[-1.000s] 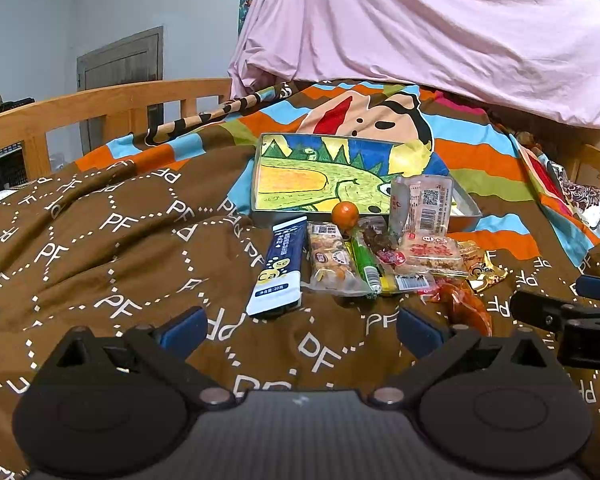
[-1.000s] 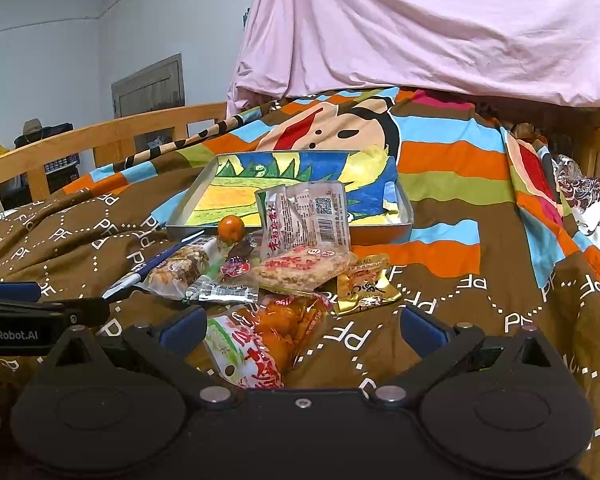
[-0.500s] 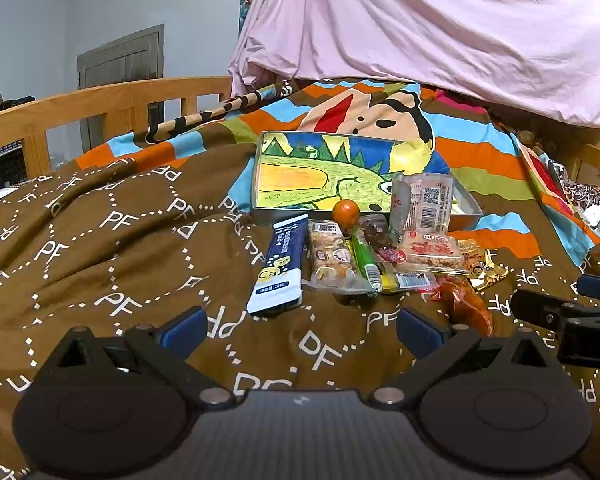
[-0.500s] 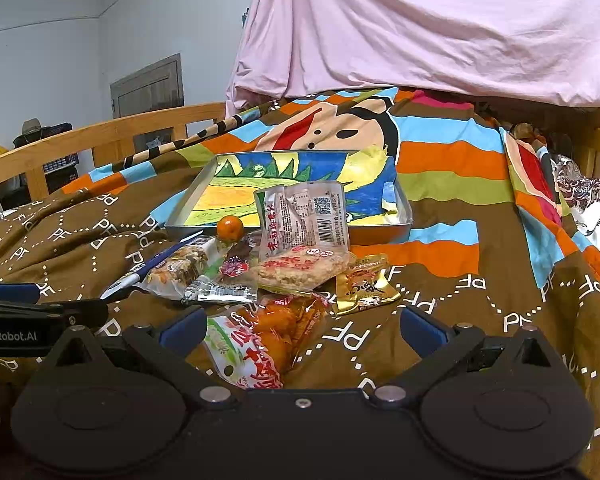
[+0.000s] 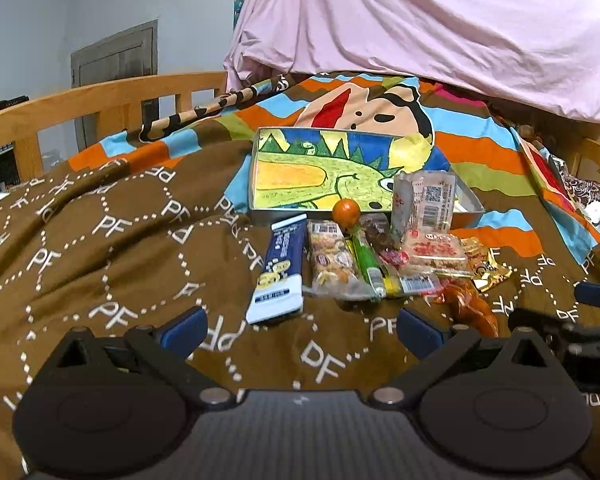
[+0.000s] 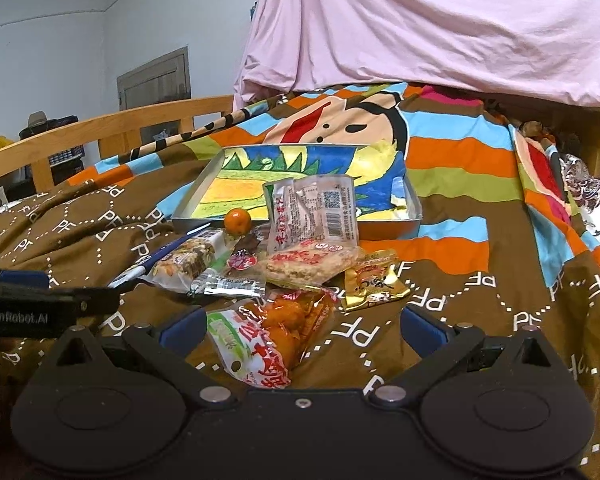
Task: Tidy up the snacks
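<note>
Both grippers hover with fingers spread wide and empty — the left gripper short of the blue-and-white snack bar, the right gripper straddling the orange-and-green crinkly snack bag. The snack pile lies on the brown patterned bedspread, just before the shallow metal tray with a dinosaur picture.

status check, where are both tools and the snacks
Both tools open, empty: left, right. Snacks piled on blanket, tin behind holds none. Orange packet nearest right tool.
</note>
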The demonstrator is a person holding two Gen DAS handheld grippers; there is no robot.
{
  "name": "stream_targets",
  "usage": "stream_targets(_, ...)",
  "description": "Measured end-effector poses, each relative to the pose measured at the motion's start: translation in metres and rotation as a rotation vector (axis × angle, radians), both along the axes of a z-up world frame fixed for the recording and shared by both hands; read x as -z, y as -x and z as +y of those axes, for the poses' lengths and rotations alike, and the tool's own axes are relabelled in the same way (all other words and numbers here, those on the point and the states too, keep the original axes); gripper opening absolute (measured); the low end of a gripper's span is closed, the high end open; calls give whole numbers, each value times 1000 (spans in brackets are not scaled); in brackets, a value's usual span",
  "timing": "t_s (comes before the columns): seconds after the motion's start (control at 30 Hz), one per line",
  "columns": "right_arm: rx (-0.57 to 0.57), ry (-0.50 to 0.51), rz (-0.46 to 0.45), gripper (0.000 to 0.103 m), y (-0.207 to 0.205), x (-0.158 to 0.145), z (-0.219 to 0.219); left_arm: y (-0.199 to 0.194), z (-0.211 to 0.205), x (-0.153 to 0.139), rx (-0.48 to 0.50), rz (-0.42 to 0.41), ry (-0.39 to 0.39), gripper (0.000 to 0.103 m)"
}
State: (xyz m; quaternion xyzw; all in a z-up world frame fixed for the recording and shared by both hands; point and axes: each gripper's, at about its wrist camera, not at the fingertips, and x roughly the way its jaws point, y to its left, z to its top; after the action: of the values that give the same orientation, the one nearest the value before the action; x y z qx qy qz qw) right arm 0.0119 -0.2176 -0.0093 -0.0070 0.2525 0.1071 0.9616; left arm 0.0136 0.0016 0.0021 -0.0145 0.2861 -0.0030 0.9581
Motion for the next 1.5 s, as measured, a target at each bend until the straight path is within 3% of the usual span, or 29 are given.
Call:
stream_targets(0.33,-47,37,7,102,-9,6,10,-28,3,-9,43,14,-20,103)
stream_targets(0.63,-67,130,28,102,-38,26,33,-53,7,-13,80,41,40,103)
stream_targets(0.77,-55,106,73,102,-51,35,31,-64,3,-16,111,36,54,103)
stream_targets(0.93,-45,110,68,101,-56,36,29,-78,-13,-14,177,34,47,103)
stream_targets(1.1,-60,103,96,86,-58,39,26,-93,-32,-11,217,34,46,103)
stream_targets(1.2,-69,105,92,71,-56,40,25,-102,-40,-9,231,43,64,102)
stream_targets(1.27,-71,114,90,52,-56,39,25,-109,-45,-7,244,49,78,102)
stream_targets(1.33,-60,125,83,41,-56,39,24,-114,-48,-4,261,61,88,100)
stream_targets(1.5,-52,103,78,36,-59,36,14,-117,-54,2,319,77,47,99)
